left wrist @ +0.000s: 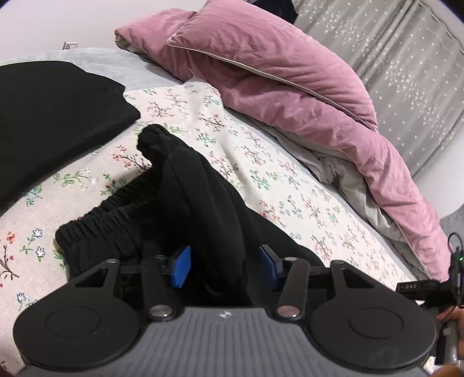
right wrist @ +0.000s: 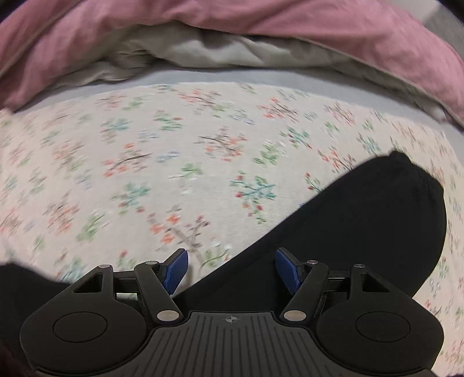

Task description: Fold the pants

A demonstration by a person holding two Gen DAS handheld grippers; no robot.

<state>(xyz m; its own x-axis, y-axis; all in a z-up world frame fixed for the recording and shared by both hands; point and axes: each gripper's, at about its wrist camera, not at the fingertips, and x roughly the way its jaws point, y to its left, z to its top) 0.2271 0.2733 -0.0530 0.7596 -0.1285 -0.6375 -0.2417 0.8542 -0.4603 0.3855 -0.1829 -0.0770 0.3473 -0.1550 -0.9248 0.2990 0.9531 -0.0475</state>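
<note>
Black pants [left wrist: 203,203] lie bunched on the floral bedsheet [left wrist: 261,162], their elastic waistband [left wrist: 110,208] to the left. My left gripper [left wrist: 224,265] is open with its blue pads [left wrist: 181,266] on either side of a raised fold of the pants, not closed on it. In the right wrist view, a black pant leg [right wrist: 362,226] lies flat on the sheet [right wrist: 145,174]. My right gripper [right wrist: 232,268] is open, just above the leg's edge, with nothing between the pads. The view is motion-blurred.
A pink duvet [left wrist: 290,81] with grey lining is heaped along the far side of the bed, also in the right wrist view [right wrist: 261,26]. A folded black garment [left wrist: 52,116] lies at the left. Grey curtains [left wrist: 406,58] hang behind.
</note>
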